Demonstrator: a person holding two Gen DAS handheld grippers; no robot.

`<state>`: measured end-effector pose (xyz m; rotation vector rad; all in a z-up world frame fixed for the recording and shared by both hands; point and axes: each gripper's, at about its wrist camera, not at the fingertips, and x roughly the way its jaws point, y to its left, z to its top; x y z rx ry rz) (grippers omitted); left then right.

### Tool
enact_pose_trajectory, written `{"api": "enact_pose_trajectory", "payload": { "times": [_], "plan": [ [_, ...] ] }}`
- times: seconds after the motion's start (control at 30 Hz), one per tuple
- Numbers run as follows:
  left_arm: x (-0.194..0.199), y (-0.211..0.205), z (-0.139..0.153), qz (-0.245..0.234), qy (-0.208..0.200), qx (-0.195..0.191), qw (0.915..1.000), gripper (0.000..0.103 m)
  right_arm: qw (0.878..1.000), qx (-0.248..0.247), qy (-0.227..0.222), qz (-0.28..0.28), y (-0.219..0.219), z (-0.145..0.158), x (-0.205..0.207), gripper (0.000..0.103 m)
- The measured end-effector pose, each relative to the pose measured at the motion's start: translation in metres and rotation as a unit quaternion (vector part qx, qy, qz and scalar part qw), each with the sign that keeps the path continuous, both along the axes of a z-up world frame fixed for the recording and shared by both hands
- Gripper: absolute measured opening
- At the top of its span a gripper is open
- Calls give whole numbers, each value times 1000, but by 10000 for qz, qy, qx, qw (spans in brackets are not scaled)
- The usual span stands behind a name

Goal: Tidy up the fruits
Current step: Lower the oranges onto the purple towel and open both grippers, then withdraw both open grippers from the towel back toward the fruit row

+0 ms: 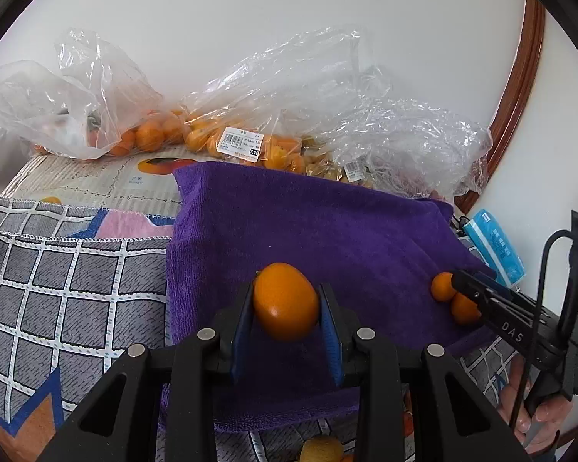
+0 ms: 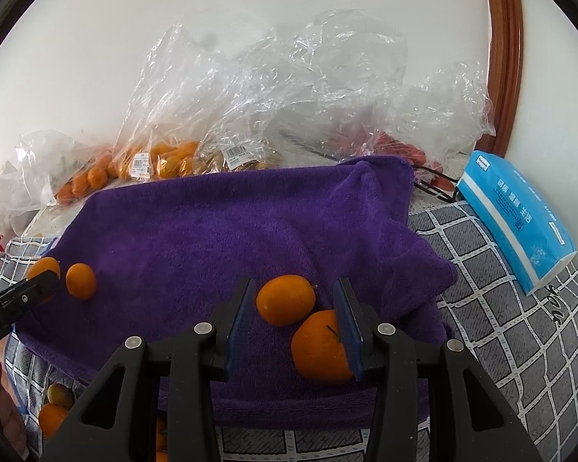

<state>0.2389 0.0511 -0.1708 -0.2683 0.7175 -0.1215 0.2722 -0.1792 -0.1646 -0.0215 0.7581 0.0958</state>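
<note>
fuzzy purple cloth, crinkled glossy plastic bags, smooth-skinned oranges

"das" stands on the right tongs; the price label shows "7.20".

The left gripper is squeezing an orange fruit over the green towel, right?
Not quite: the towel is purple, not green. The left wrist view shows the left gripper squeezing the orange fruit over it.
</note>
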Motion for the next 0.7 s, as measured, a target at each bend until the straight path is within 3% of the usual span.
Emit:
{"api": "enact_pose_trajectory", "payload": {
  "times": [0.47,0.7],
  "plan": [
    [2,-4,-3,-35,38,125,9999,32,9996,189,-183,-124,-5,4,-3,54],
    [-3,1,3,49,-124,5,9999,42,9995,62,-279,-153,-1,2,-5,58]
  ]
}}
